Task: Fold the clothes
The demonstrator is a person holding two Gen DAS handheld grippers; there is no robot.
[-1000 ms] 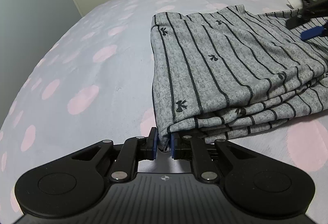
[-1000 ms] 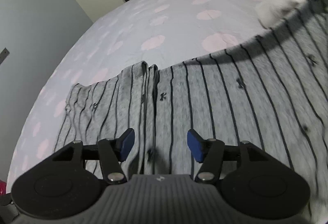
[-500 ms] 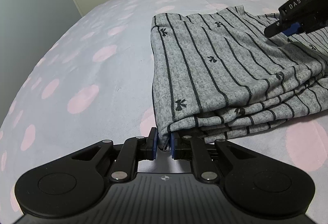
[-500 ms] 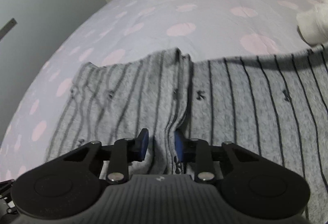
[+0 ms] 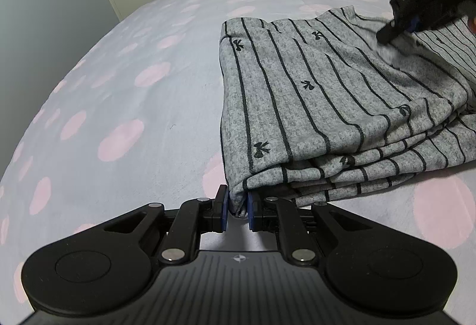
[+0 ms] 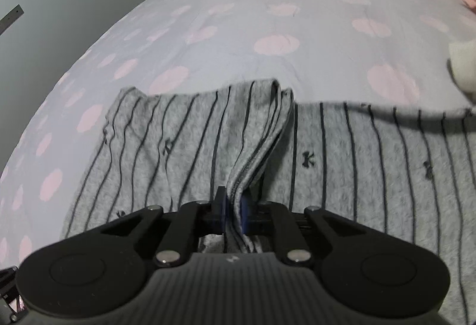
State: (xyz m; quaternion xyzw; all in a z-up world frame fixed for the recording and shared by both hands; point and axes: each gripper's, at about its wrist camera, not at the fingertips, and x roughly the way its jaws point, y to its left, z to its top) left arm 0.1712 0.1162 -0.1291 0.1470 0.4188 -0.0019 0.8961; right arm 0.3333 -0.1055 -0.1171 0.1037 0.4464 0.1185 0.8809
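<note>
1. While the grey striped garment [image 5: 312, 93] is lying partly folded on the polka-dot bed [image 5: 119, 87], the left claw [image 5: 238, 204] is pinching the stacked layers at the near corner, its blue pads pressed onto the cloth.
2. The right claw [image 6: 233, 210] is clamping a raised ridge of the same garment [image 6: 184, 146], gathered into a narrow pleat between its pads; in the left wrist view it is sitting over the far side of the cloth [image 5: 395, 33].
3. Judging from both grips, the step in hand is carrying a section over to make the next fold.
4. To do it well, both claws are best lifting together and level, so that the layers at the corner are not sliding apart.
5. The pleat is holding several layers; pulling gently is advisable, or the lower ones may be dragging and wrinkling.
6. Aligning the moved edge with the straight left edge of the stack [image 5: 226, 105] should be keeping the fold square.
7. A white item [image 6: 464, 63] is lying near the garment's far right edge; it is worth steering away from.
</note>
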